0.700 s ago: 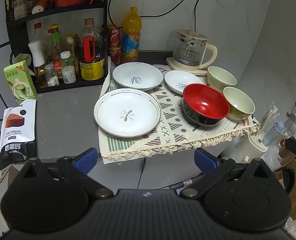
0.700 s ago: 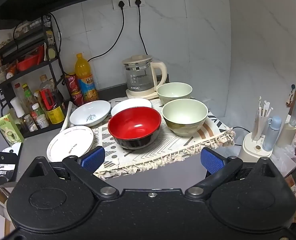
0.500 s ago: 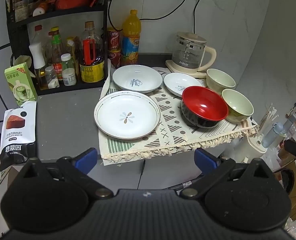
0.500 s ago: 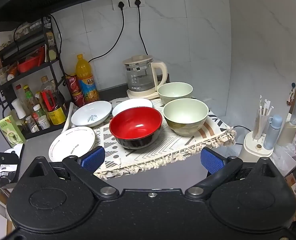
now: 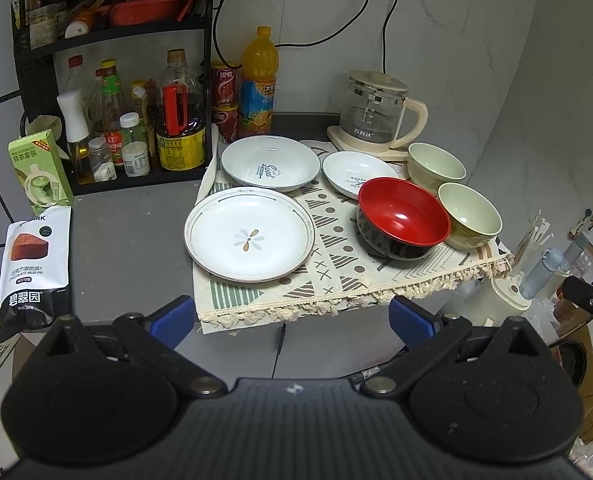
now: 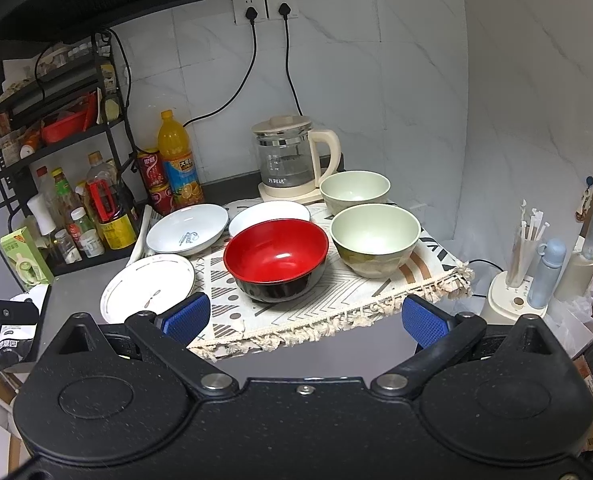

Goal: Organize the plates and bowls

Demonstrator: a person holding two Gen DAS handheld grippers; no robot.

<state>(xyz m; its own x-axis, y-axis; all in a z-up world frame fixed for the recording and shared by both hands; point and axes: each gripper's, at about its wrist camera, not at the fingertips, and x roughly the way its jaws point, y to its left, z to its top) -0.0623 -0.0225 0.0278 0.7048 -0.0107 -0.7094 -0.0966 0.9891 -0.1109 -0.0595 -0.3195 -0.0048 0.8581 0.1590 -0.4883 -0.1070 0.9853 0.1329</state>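
A: How do the jaws stand?
B: The left gripper [image 5: 292, 316] is spread wide with nothing between its blue pads, short of the fringed cloth [image 5: 336, 276]. The right gripper [image 6: 304, 318] is spread wide as well, empty, at the cloth's near edge.

A: And the dishes?
B: All on the cloth. The flower-patterned plate [image 5: 250, 235] lies near left. Far of it is a white deep plate [image 5: 270, 163], and to that one's right a smaller white dish [image 5: 354, 172]. The red bowl [image 6: 276, 258] sits near centre. One green bowl [image 6: 375, 238] is just right of it, another green bowl [image 6: 354, 187] farther back.

A: Behind them?
B: A glass kettle [image 6: 288, 160], far; an orange juice bottle [image 5: 258, 84] and a shelf of condiment bottles [image 5: 136, 120] at far left.
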